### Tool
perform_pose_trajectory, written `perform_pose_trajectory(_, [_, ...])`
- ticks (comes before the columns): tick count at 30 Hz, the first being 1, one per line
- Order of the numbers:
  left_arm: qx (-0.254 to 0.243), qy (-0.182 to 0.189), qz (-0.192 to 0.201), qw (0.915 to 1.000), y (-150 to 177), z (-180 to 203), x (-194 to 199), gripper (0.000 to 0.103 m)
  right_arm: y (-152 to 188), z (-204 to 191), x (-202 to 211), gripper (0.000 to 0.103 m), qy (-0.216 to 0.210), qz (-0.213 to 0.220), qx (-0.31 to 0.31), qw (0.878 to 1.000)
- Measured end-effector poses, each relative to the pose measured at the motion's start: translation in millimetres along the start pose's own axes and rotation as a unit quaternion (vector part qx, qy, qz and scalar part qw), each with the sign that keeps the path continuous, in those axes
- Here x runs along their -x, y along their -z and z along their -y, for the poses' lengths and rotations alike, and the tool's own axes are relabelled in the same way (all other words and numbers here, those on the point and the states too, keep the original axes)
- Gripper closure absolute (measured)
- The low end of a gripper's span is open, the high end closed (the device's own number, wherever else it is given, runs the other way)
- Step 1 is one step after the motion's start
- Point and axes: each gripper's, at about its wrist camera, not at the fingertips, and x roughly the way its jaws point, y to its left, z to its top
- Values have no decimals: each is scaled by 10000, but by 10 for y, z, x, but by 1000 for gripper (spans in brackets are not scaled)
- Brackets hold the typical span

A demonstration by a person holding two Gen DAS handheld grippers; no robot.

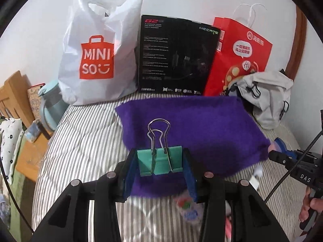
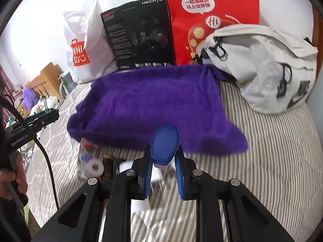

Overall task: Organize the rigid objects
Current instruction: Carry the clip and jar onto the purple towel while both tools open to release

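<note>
Black linkage arms of the left gripper (image 1: 160,166) angle downward over the striped bed (image 1: 84,141), jaws pinching a green binder clip (image 1: 159,161) above the near edge of the purple cloth (image 1: 193,129). Right gripper (image 2: 164,161), likewise tilted down, clamps a blue-capped object (image 2: 165,144) above that cloth's near edge; its identity cannot be determined.
</note>
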Motion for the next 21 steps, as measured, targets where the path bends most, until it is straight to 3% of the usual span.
perform_pose_trajectory(21, [88, 30, -495, 9987, -601, 86, -1269, 62, -1039, 141, -1231, 82, -53, -459, 310, 9984])
